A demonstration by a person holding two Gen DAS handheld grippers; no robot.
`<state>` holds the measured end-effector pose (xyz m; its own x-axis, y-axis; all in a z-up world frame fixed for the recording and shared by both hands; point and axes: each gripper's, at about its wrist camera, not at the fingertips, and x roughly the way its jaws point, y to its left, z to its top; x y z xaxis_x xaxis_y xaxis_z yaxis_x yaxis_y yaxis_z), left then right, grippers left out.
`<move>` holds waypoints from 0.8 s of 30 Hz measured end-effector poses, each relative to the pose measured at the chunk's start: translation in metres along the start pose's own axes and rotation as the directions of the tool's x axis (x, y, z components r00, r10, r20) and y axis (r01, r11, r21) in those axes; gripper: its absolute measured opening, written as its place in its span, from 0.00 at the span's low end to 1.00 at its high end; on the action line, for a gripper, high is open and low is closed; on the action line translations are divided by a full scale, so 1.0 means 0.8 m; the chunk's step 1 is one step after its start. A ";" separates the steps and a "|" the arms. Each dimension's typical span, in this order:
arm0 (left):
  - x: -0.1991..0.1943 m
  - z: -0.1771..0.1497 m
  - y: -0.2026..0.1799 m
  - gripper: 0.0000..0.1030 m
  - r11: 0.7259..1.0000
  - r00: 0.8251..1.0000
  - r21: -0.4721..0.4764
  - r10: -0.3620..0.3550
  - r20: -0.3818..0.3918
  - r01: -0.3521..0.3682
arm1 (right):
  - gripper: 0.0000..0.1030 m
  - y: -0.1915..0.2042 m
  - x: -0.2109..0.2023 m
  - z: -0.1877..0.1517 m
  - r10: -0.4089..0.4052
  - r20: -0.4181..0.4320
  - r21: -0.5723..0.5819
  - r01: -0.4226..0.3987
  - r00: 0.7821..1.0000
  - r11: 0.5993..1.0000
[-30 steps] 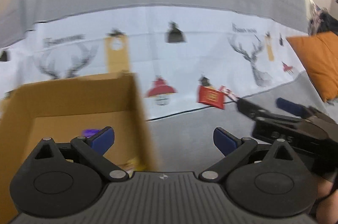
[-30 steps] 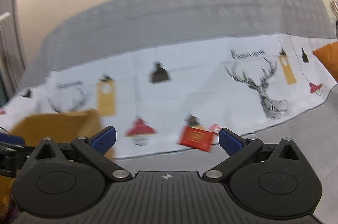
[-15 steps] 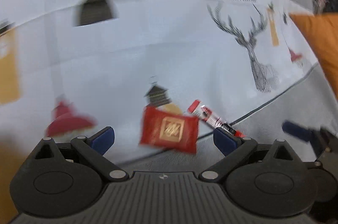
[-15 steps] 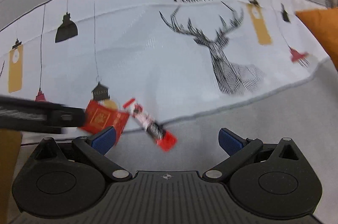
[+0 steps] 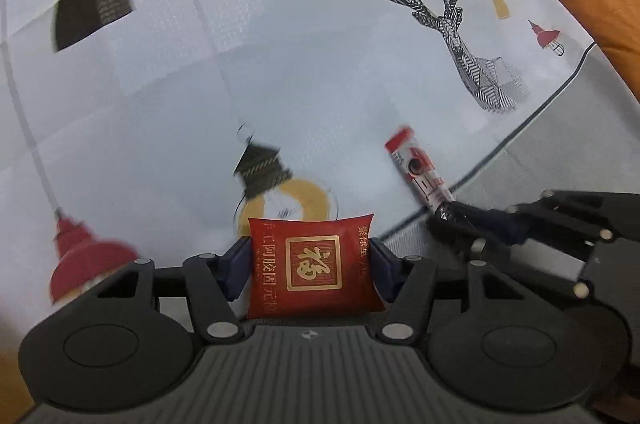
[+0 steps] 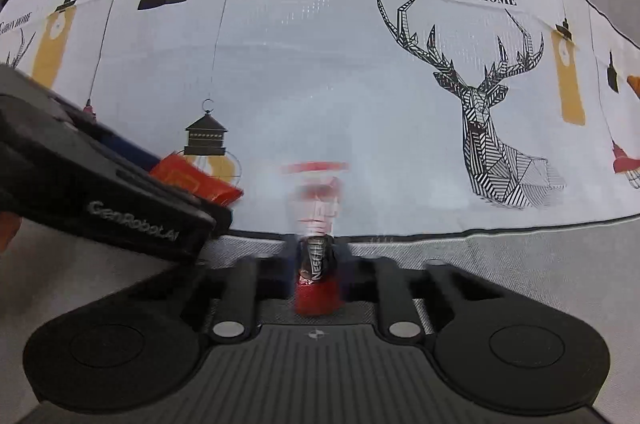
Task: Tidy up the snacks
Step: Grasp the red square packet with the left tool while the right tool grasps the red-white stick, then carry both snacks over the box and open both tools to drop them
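Two grips in play at once; risks noted first. Thin stick sachet (image 6: 318,256) pinched only near its lower end by right gripper (image 6: 318,260), so long free end likely to droop or swing on lifting; could slip out if pinch sits on slick foil. Upper half of sachet blurred in right wrist view, so exact lie of far end not readable. Red square packet (image 5: 314,264) puffy and pillow-like; may squirt forward out of left gripper (image 5: 312,266) if squeezed harder, or sag if hold is light. Grippers close together, right one reaching in just beside left; clash of linkages possible if either swings inward. Tablecloth (image 5: 280,64) could be dragged or rucked if a pad has caught it; cannot tell from views.

Positions: red square packet sits squarely between left fingers (image 5: 236,270), both side edges touching pads, jaws having just been closing and now clamped on it at partial width. Packet resting low on cloth, over printed lantern, near grey border. Stick sachet held upright in right wrist view, right jaws just closed, nearly together on it, straddling cloth's border line.
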<state>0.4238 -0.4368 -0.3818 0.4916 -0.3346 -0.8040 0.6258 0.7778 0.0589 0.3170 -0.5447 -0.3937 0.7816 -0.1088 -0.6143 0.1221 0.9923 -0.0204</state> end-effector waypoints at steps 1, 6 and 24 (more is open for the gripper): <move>-0.008 -0.004 0.000 0.64 1.000 1.000 -0.002 0.006 -0.002 -0.006 | 0.05 -0.002 -0.002 -0.001 0.003 -0.009 0.015 -0.003 1.000 1.000; -0.065 -0.037 -0.012 0.64 0.999 0.999 0.015 0.047 -0.019 -0.047 | 0.05 -0.012 -0.032 -0.010 0.031 -0.025 0.112 -0.028 0.999 0.993; -0.396 -0.149 0.077 0.64 0.972 0.973 -0.228 0.102 0.206 -0.053 | 0.05 0.160 -0.315 -0.006 0.103 0.242 0.232 -0.160 0.965 0.959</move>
<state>0.2339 -0.2195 -0.1941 0.6669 -0.3563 -0.6544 0.4442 0.8952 -0.0348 0.1329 -0.3900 -0.2451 0.9146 -0.0171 -0.4039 0.1334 0.9559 0.2616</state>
